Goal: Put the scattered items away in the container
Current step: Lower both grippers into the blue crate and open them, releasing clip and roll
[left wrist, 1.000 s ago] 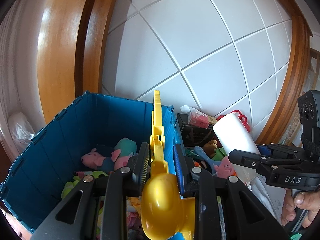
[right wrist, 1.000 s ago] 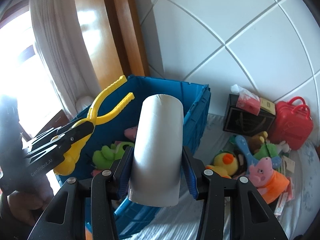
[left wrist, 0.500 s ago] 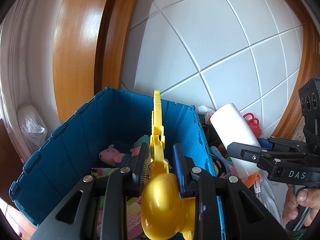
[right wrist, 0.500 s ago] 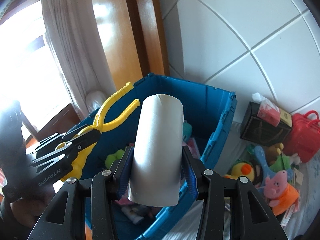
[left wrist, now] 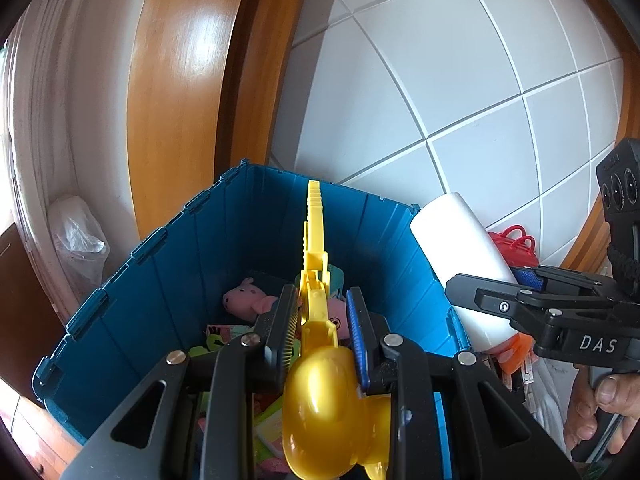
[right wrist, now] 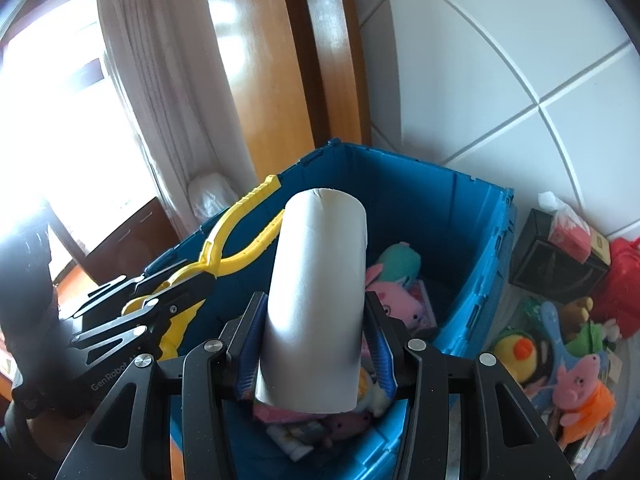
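Partly hidden toys (right wrist: pixel 394 292) (behind roll (right wrist: pixel 316 300))

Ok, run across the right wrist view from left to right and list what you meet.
Left gripper shut on the yellow tongs → white roll in the right gripper → blue crate → black box → red bag.

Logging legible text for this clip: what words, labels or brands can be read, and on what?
"DAS": on the right gripper, seen from the left wrist.
"GenRobot", then cut off: on the left gripper, seen from the right wrist.
Print on packets in the blue bin and on the black box: too small or blurred to read.
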{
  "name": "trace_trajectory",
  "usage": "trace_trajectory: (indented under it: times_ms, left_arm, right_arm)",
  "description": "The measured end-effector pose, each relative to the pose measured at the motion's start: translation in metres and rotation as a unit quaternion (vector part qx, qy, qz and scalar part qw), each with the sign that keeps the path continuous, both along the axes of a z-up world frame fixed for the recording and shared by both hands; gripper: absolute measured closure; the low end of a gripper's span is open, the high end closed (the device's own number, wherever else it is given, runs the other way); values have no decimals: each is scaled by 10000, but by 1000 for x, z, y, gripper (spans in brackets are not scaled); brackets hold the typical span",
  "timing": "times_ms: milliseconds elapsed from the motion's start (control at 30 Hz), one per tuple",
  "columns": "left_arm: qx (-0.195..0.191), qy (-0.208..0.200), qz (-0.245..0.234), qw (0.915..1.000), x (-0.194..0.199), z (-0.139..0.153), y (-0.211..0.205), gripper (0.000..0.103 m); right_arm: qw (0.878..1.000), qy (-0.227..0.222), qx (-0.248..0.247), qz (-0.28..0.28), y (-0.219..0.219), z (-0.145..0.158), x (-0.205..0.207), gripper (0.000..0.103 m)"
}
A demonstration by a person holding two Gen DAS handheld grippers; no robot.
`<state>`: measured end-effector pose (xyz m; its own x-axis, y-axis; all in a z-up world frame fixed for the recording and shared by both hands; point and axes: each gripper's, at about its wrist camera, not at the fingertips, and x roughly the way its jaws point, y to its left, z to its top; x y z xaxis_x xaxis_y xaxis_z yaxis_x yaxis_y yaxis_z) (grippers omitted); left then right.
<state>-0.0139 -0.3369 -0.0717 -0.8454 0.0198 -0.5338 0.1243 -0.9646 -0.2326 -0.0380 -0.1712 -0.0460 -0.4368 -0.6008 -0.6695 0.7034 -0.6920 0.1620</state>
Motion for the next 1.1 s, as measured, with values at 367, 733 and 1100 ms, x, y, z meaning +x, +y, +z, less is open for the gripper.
trace_trajectory:
  times_ms: [367,733,1100]
  left_arm:
    - [32,-33,47,10000,-1,-5,-9,79]
    - [371,-253,456,9980,1,-11,-23,1]
    - [315,-217,309,9988,5,-5,-3,1]
  right_arm:
    - [10000,-18,-25,58,-13,-4,3,57]
    - [9995,233,-170,-93,-6,8,9,23]
    - [9989,229,-257,-306,18,7,14,17]
